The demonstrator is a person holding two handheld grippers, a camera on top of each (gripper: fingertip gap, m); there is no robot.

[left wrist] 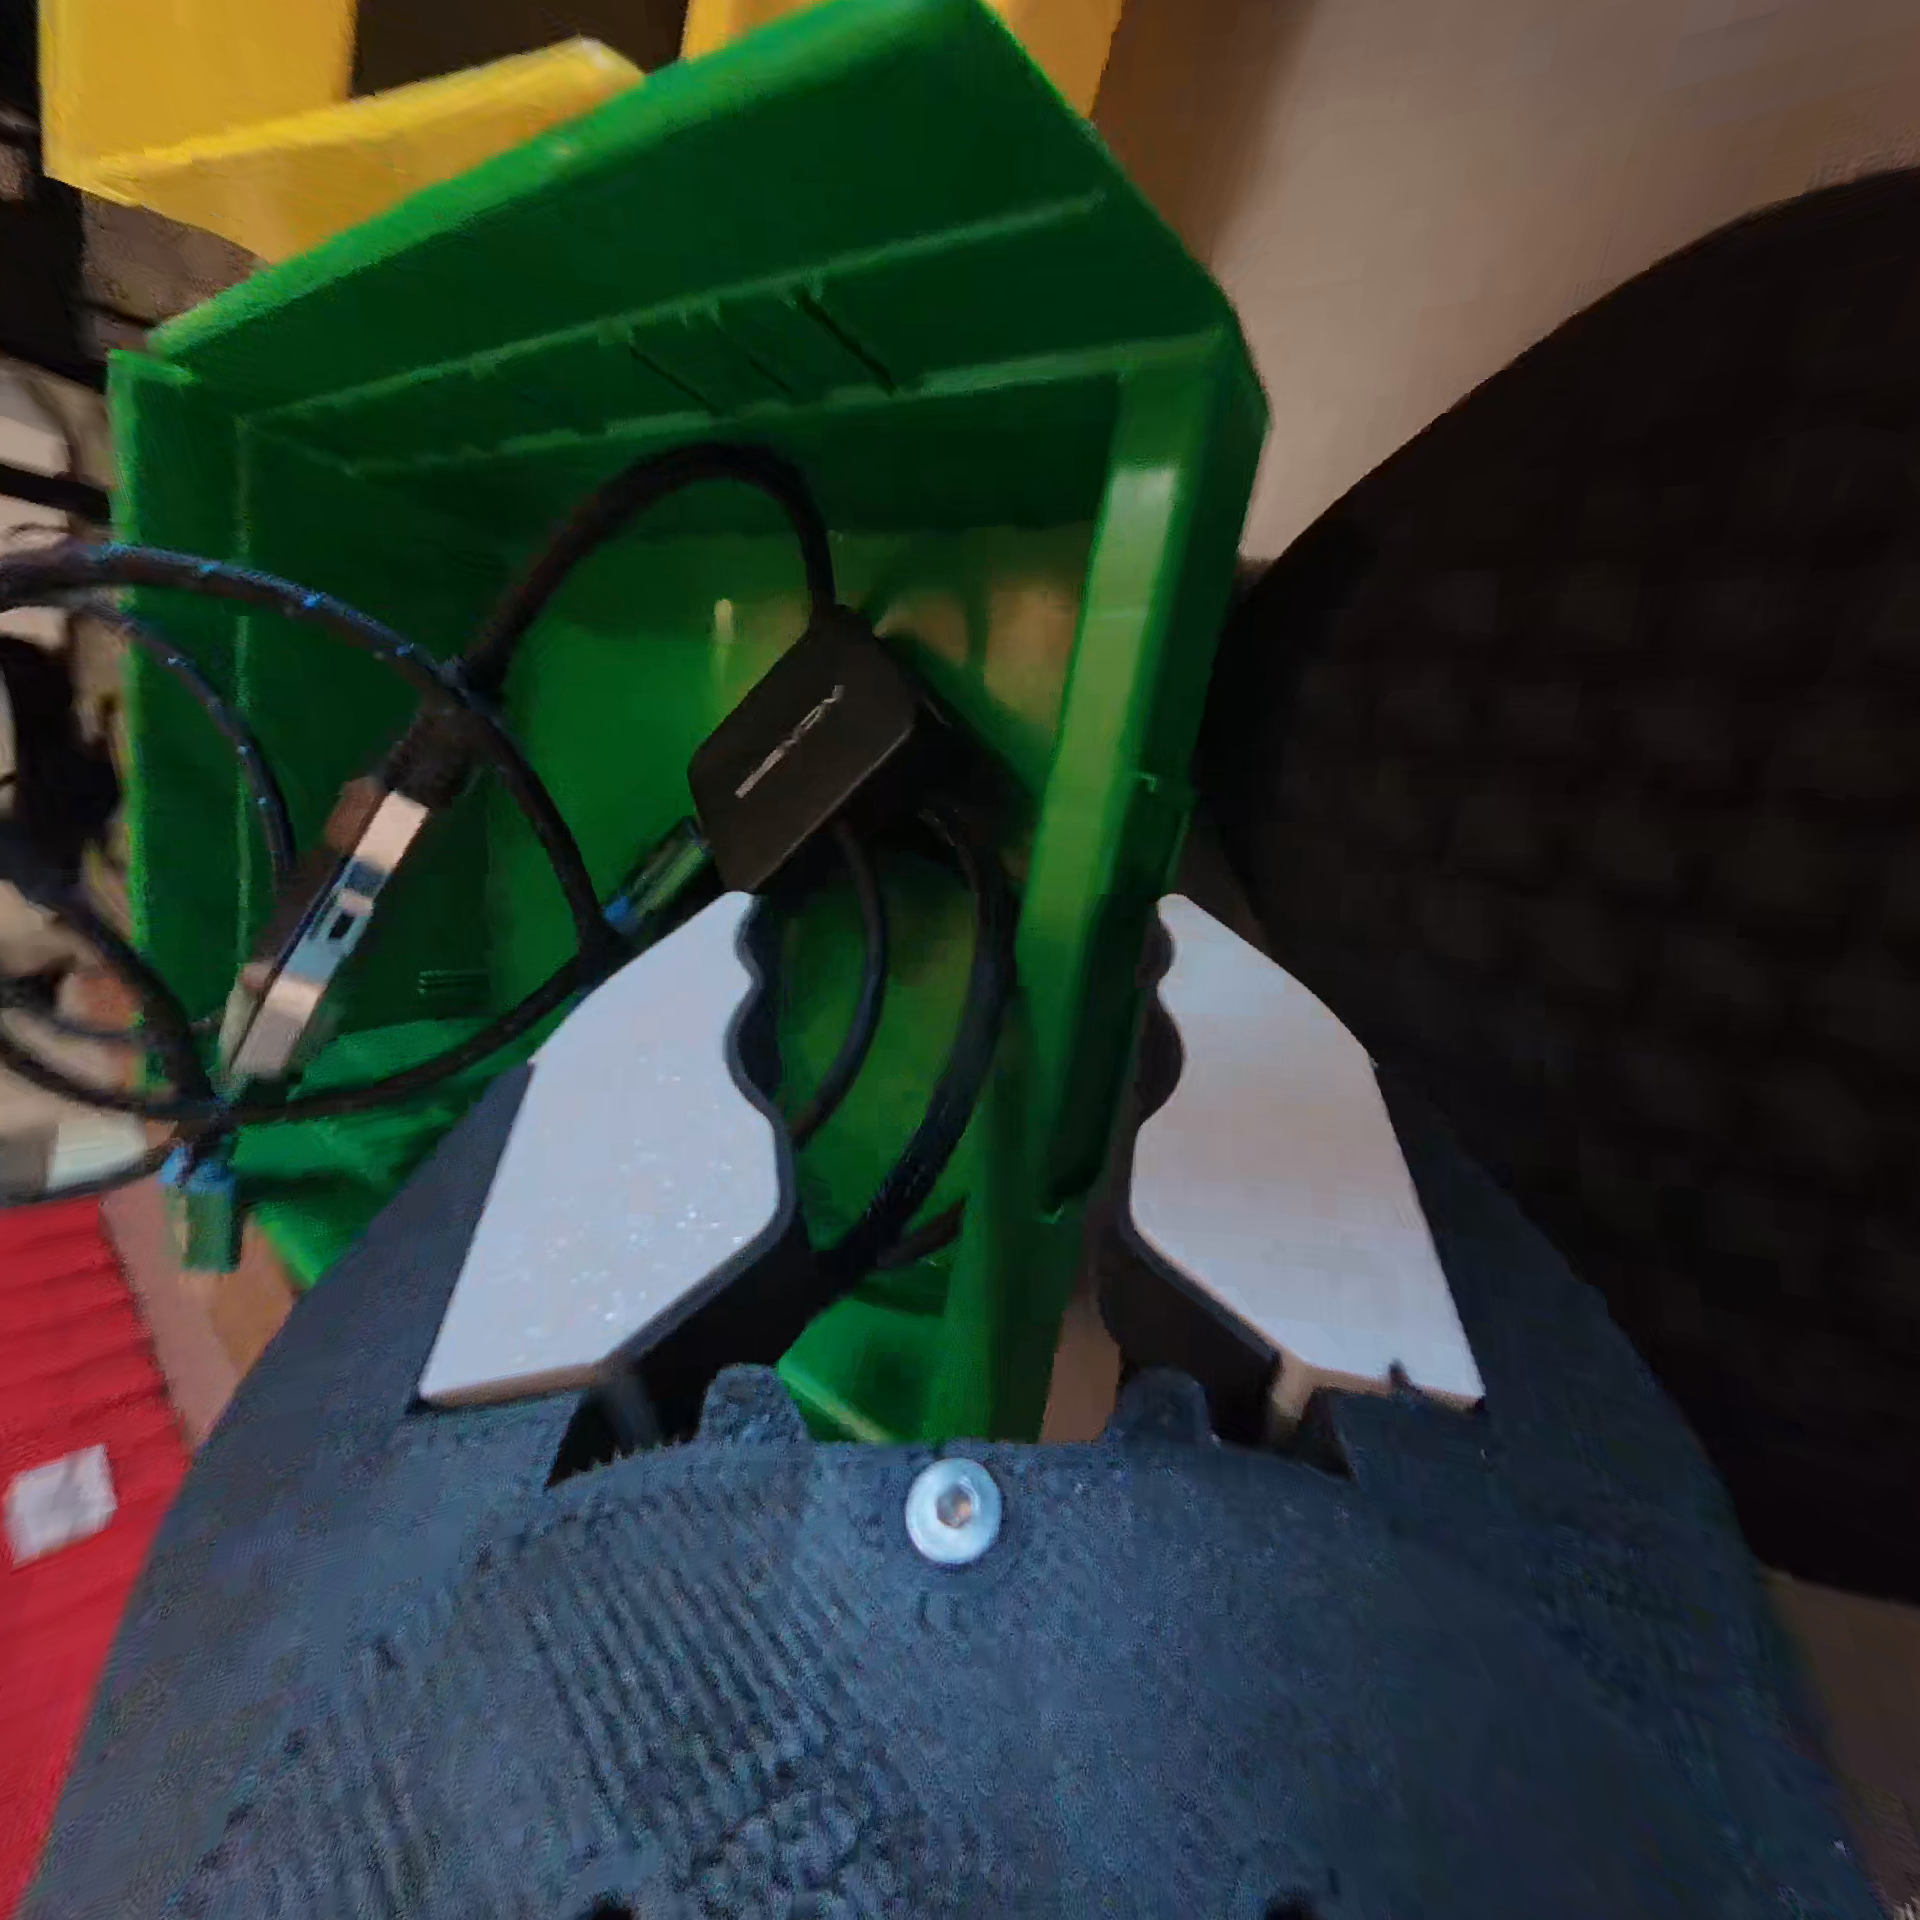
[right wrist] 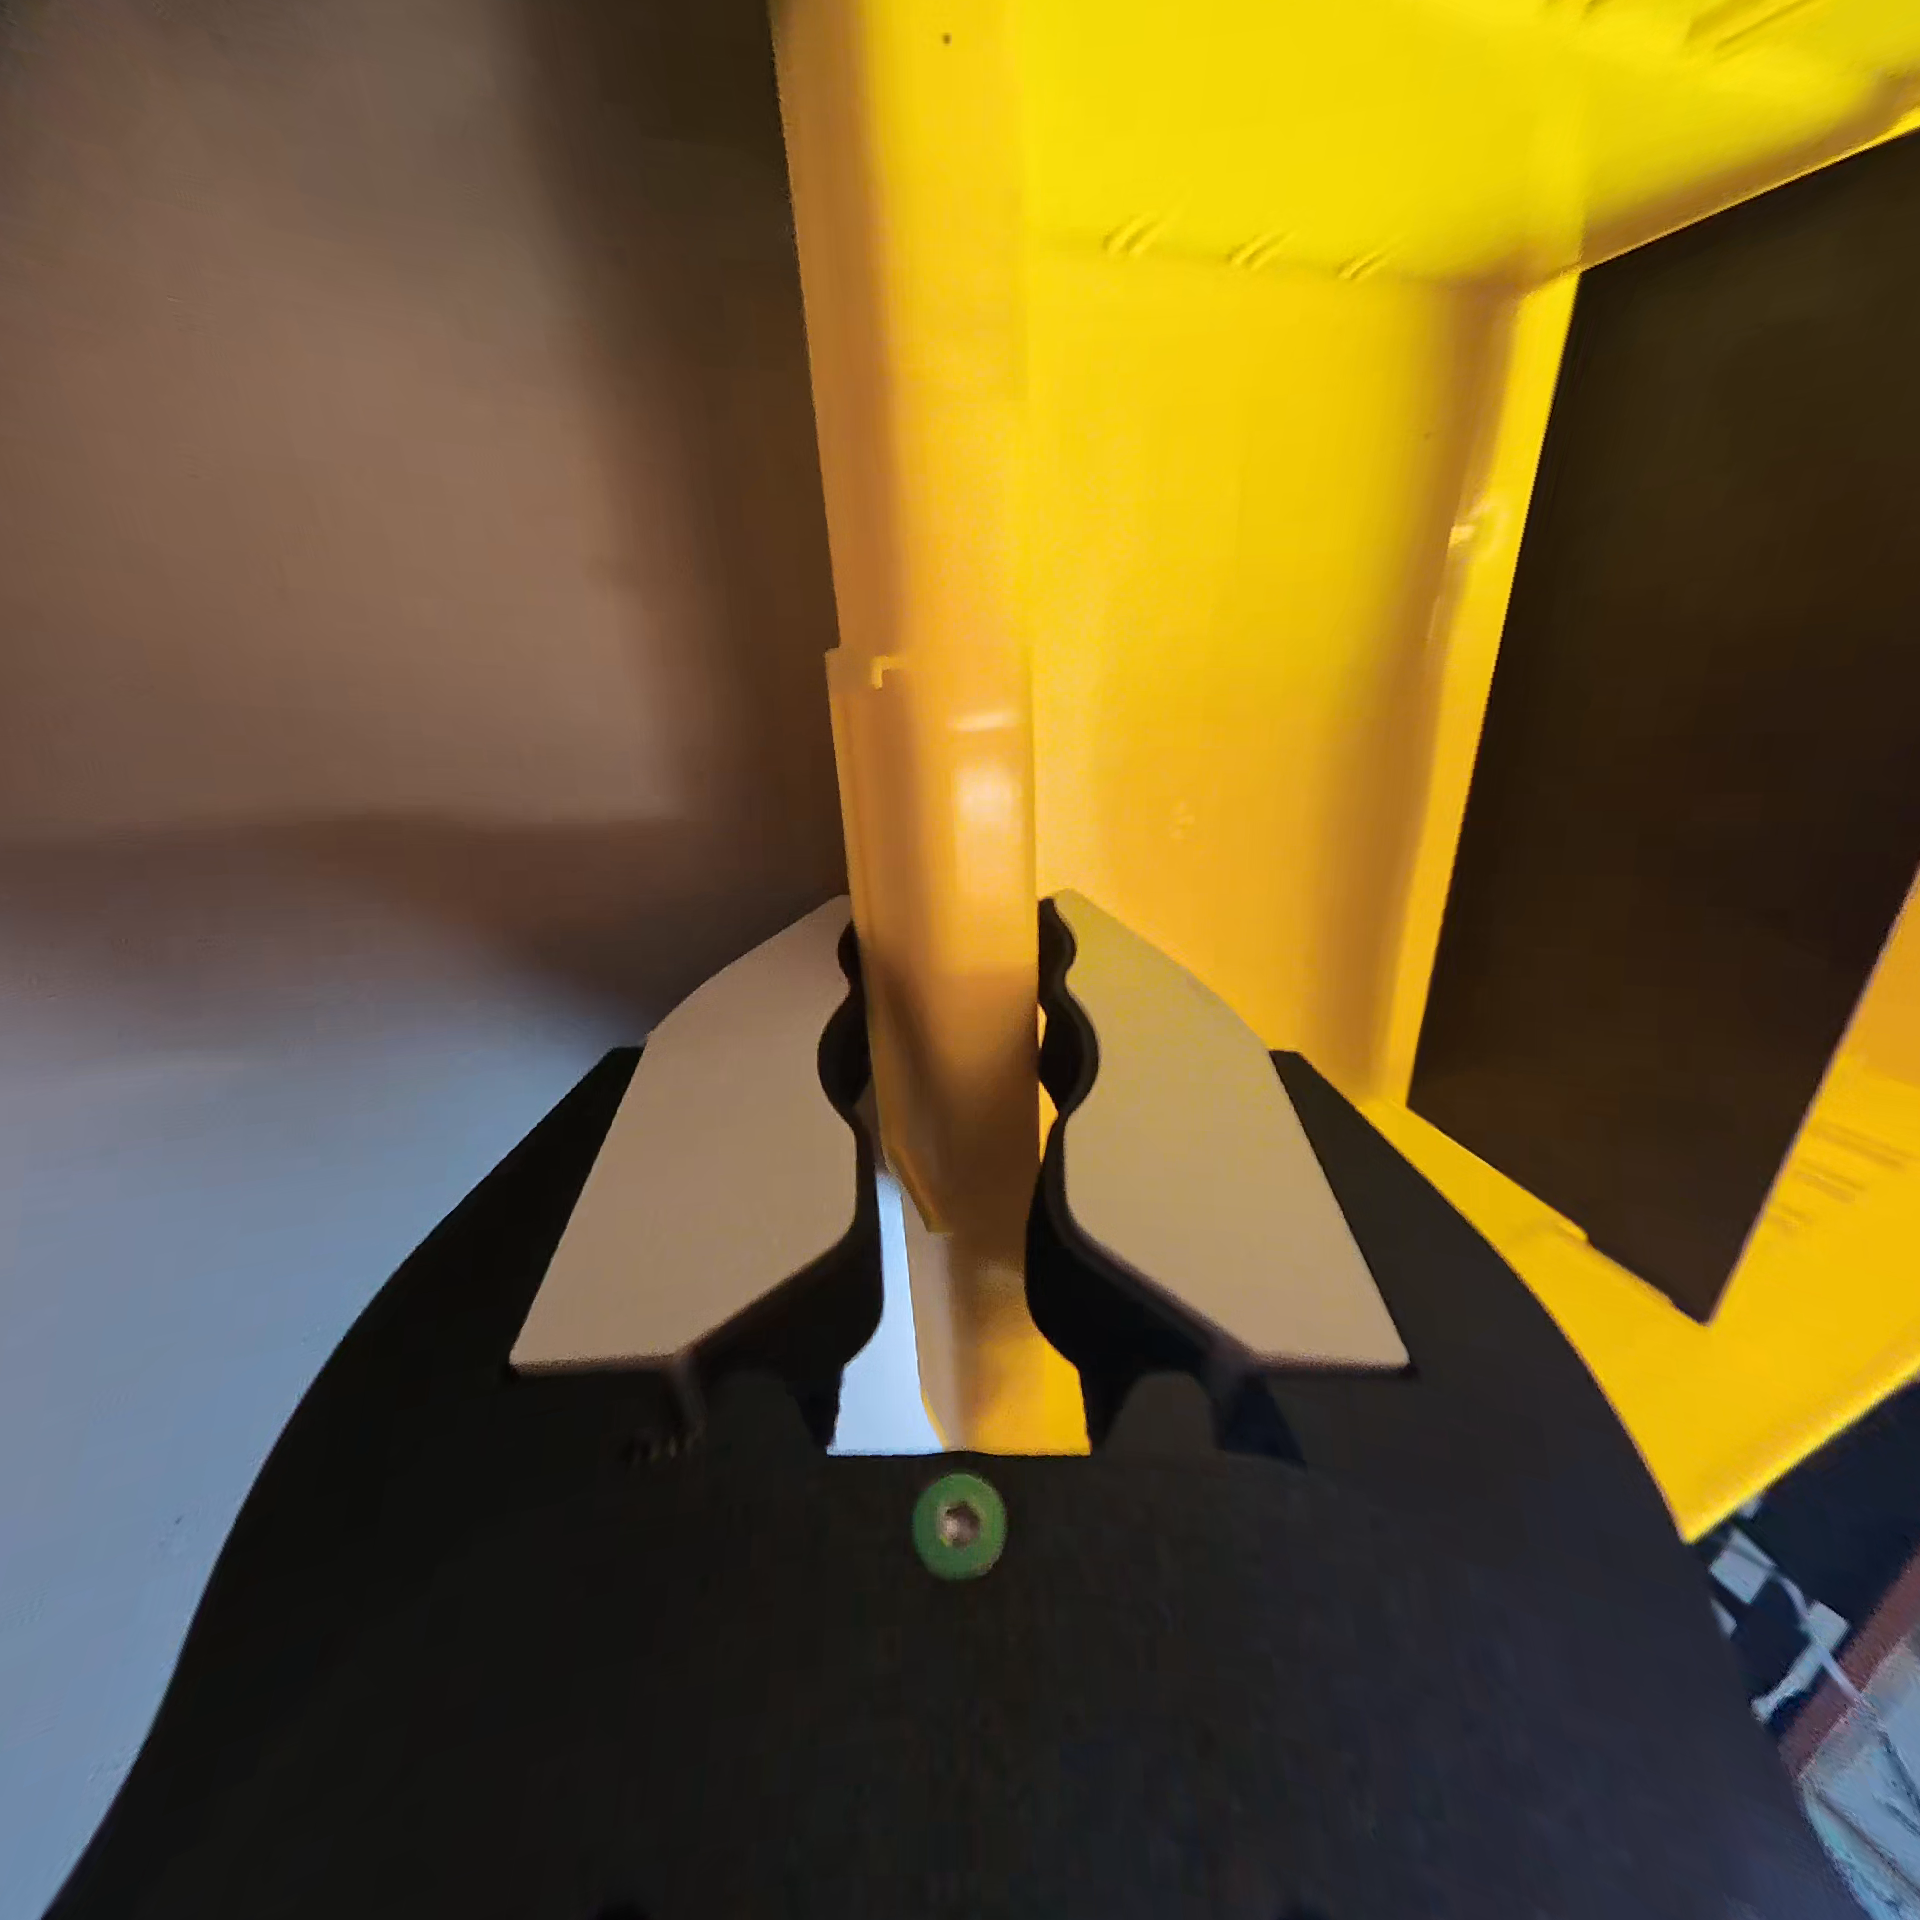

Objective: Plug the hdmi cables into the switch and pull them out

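In the left wrist view we log a green bin (left wrist: 665, 343) tipped toward the camera, its open side facing us. Inside it lies the switch (left wrist: 802, 746), a small black box set askew against the right inner wall, with thin black leads looping out of it. A braided black cable (left wrist: 520, 779) arcs across the bin's left half; near the left wall we note a silver plug (left wrist: 312, 935), blurred, and lower down a small green-tipped connector (left wrist: 203, 1210) hanging outside the rim. The left gripper (left wrist: 956, 914) has its jaws spread wide, astride the bin's right wall: one finger inside the bin, the other outside, and we cannot tell whether either touches it. A black lead runs down between that inner finger and the wall. To the right stands a large black textured mass (left wrist: 1621, 883), close against the bin. Behind the green bin sit yellow bins (left wrist: 312, 135); at lower left, a red surface (left wrist: 73, 1403). In the right wrist view the right gripper (right wrist: 948, 914) has its jaws drawn in on the upright wall of a yellow bin (right wrist: 1247, 623), both fingers pressed to it. A black panel (right wrist: 1683, 779) shows through that bin's opening. Left of it we see only a plain brown backdrop (right wrist: 364, 468).
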